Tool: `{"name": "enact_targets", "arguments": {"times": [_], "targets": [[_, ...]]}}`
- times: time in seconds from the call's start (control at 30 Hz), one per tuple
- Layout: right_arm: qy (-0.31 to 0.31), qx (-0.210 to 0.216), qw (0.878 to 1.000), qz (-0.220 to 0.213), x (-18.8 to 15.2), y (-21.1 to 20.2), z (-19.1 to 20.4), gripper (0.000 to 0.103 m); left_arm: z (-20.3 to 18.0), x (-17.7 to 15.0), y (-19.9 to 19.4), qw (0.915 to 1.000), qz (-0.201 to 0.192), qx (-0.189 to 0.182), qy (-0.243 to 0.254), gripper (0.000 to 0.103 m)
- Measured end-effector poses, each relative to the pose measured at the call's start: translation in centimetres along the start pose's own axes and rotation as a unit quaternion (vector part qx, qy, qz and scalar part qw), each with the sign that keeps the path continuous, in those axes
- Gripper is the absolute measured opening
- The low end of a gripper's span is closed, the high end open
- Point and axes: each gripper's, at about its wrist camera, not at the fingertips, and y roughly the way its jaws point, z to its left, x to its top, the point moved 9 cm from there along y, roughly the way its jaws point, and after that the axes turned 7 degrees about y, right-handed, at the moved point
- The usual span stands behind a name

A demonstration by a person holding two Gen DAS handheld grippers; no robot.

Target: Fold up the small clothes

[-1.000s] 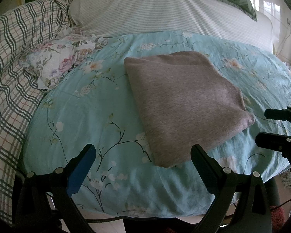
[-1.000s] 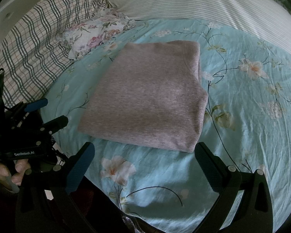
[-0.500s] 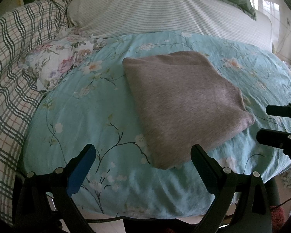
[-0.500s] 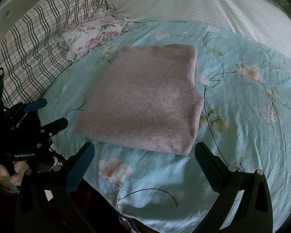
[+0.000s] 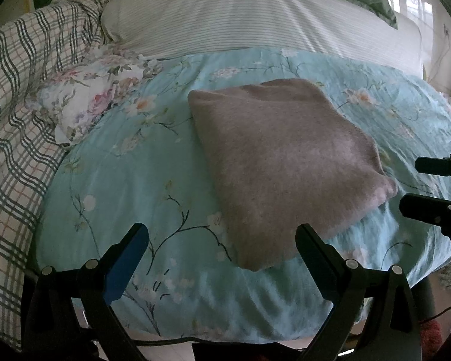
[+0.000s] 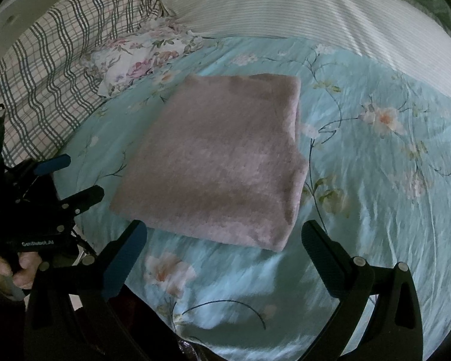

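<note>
- Sweater (image 5: 285, 162), mauve-grey knit, lies folded in a rough rectangle mid-bed on the teal floral sheet (image 5: 129, 186).
- L gripper (image 5: 222, 246) hangs w/ fingers spread wide, empty, just short of the near corner.
- R gripper (image 6: 225, 240): same, fingers wide, nothing held, near the front edge.
- Looks soft, floppy, light-ish; layers prob slide apart, so pinch thru all layers at a corner or folded edge.
- Fuzzy nap, rounded thick edges; striped pillow (image 5: 255, 15) & plaid blanket (image 5: 18, 96) behind.

One folded garment (image 5: 285, 168), two grippers (image 5: 222, 240) (image 6: 222, 240), one floral pillow (image 5: 84, 111).
</note>
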Motion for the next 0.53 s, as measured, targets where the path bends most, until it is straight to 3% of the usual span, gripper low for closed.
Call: {"name": "enact_targets", "arguments": {"times": [0.53], "targets": [[0.011, -0.001, 1.000, -0.002, 3.1, 1.5, -2.0, 0.103, 1.1, 3.4, 2.6, 0.9999, 0.001, -0.005, -0.016, 0.099]]}}
